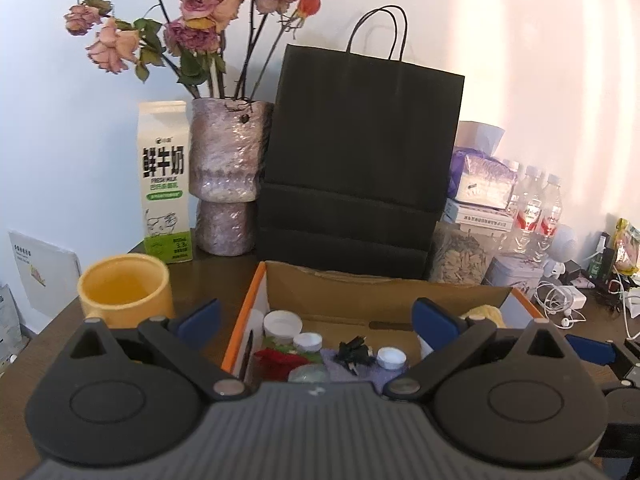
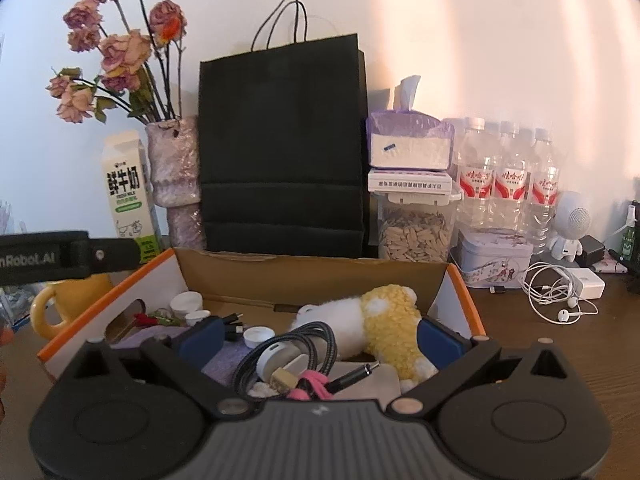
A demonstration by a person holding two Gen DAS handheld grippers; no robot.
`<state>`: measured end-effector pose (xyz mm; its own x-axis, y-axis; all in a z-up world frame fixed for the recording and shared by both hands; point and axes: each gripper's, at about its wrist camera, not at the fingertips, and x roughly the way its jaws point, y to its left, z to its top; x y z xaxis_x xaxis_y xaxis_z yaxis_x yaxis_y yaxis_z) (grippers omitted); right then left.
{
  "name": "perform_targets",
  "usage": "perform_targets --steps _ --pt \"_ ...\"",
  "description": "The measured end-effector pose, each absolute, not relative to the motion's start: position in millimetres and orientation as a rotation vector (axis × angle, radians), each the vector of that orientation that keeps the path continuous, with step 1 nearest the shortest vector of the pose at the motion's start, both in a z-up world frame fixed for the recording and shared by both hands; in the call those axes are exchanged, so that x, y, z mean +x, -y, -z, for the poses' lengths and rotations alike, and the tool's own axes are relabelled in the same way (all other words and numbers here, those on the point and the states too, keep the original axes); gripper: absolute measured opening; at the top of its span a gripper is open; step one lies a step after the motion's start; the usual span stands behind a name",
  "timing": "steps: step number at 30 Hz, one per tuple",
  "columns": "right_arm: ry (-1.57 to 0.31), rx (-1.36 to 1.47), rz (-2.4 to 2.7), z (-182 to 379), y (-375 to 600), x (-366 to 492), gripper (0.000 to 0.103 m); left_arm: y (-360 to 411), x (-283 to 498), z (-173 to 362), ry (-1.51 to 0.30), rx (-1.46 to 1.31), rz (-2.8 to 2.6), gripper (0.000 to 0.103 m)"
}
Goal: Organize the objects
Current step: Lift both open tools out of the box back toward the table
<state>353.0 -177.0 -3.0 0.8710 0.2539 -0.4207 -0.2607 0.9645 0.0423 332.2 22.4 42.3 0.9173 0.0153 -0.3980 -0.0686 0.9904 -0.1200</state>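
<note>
Both grippers hang over the near edge of the cardboard box (image 2: 312, 268), fingers spread wide and grasping nothing. In the right wrist view, the right gripper (image 2: 320, 336) has a coiled braided cable (image 2: 316, 344) at lower centre, straight ahead between its fingers, with the plush toy (image 2: 384, 320) just right of it, long axis slanting toward the lower right. The left gripper (image 1: 318, 320) faces small white-capped jars (image 1: 308, 340) and what may be a black plug (image 1: 352, 350). The right gripper seems nearer the cable.
</note>
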Motion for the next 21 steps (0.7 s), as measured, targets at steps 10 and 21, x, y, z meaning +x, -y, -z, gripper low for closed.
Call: perform_targets --steps 10,21 --pt "-0.451 -0.073 -0.310 -2 186 296 0.103 -35 273 -44 -0.456 -0.128 -0.045 0.103" --pt "-0.536 -0.154 -0.434 11 198 229 0.103 -53 192 -37 -0.537 -0.093 -0.055 0.103"
